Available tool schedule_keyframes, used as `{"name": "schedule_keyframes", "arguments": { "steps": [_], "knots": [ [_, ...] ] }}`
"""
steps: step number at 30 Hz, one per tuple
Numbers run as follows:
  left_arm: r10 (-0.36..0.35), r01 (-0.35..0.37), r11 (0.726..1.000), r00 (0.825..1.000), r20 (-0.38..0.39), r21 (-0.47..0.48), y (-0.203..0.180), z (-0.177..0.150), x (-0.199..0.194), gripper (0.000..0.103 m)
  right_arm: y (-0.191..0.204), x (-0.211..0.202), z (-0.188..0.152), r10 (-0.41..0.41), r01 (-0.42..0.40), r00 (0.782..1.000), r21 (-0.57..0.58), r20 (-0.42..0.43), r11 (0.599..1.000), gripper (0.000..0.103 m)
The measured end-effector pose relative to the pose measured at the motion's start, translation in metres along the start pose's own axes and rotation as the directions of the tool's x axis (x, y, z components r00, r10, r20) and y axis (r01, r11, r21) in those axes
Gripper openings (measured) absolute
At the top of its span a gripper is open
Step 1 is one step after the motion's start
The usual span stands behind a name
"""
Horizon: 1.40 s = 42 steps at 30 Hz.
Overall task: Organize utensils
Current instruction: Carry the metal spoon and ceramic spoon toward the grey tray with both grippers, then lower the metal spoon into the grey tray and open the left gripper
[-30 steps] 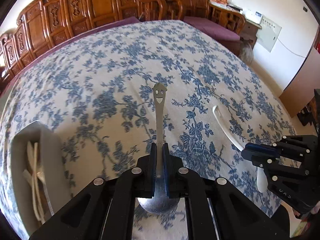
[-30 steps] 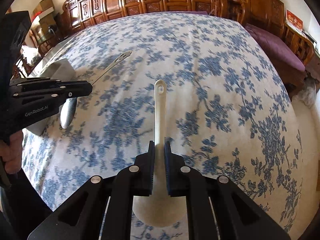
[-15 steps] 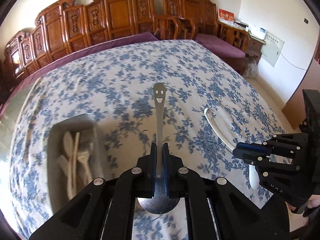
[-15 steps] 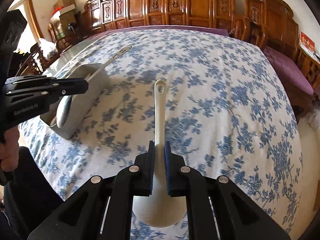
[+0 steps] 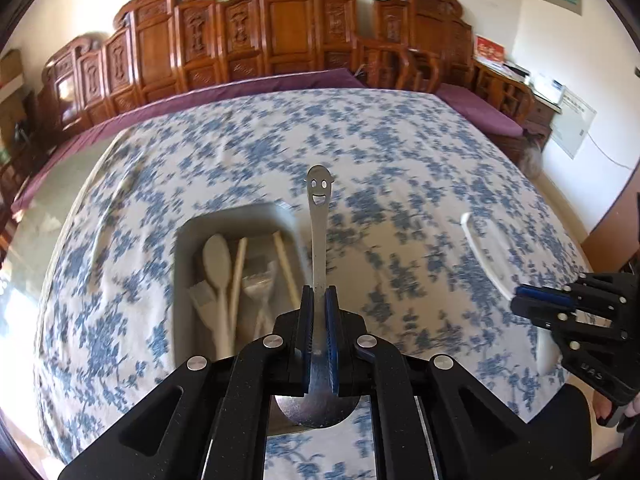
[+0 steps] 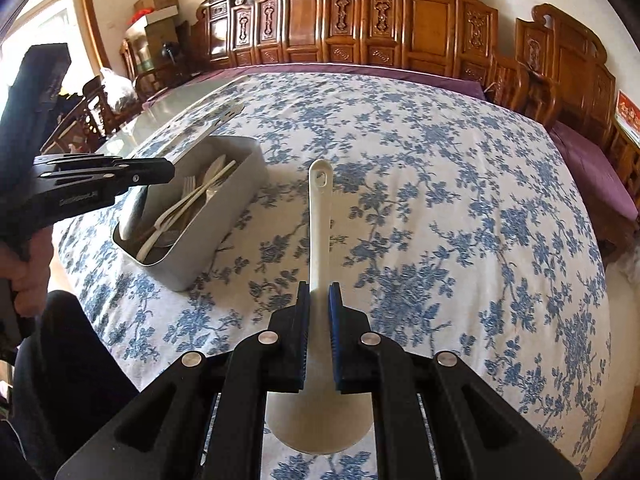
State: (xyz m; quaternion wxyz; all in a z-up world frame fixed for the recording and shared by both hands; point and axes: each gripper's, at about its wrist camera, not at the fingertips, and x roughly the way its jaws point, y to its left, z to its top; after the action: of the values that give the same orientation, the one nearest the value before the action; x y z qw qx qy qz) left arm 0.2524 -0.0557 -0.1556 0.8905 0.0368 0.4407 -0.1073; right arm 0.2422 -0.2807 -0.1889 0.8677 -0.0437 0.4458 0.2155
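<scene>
- Two grippers loaded: left gripper (image 5: 319, 300) jaws clamp metal spoon (image 5: 319, 216) above grey bin (image 5: 182, 280); right gripper (image 6: 319, 300) jaws clamp white spoon (image 6: 320, 216).
- Step, judged: deposit. Next: lower metal spoon into bin, release.

White cloth (image 6: 440, 200) with blue flowers; grey tray (image 6: 224, 224); silver spoon (image 5: 318, 216) with smiley face; white scoop (image 6: 320, 216); black tools.
</scene>
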Motion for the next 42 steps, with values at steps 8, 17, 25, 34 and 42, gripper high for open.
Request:
{"name": "schedule_keyframes", "arguments": {
  "steps": [8, 17, 25, 34, 42],
  "knots": [
    [0.042, -0.045, 0.998, 0.997, -0.059, -0.048, 0.031, -0.015, 0.029, 0.005, 0.009, 0.008, -0.005, 0.005, -0.005, 1.000, -0.021, -0.020, 1.000, 0.011],
    [0.058, -0.066, 0.996, 0.991, -0.120, -0.063, 0.040, -0.023, 0.064, 0.005, 0.010, 0.009, -0.005, 0.012, -0.013, 1.000, -0.017, -0.020, 1.000, 0.011],
    [0.054, -0.064, 0.996, 0.989, -0.138, -0.064, 0.043, -0.024, 0.066, 0.006, 0.025, 0.015, 0.006, 0.029, -0.029, 0.999, -0.022, -0.017, 0.999, 0.011],
    [0.041, -0.047, 0.996, 0.997, -0.070, -0.076, 0.062, -0.021, 0.025, 0.007, 0.060, 0.018, 0.033, 0.051, -0.051, 0.999, -0.058, -0.003, 0.997, 0.011],
    [0.054, -0.055, 0.995, 0.998, -0.019, -0.085, 0.090, -0.021, -0.011, 0.007, 0.096, 0.032, 0.064, 0.099, -0.098, 0.995, -0.063, 0.010, 0.993, 0.011]
  ]
}}
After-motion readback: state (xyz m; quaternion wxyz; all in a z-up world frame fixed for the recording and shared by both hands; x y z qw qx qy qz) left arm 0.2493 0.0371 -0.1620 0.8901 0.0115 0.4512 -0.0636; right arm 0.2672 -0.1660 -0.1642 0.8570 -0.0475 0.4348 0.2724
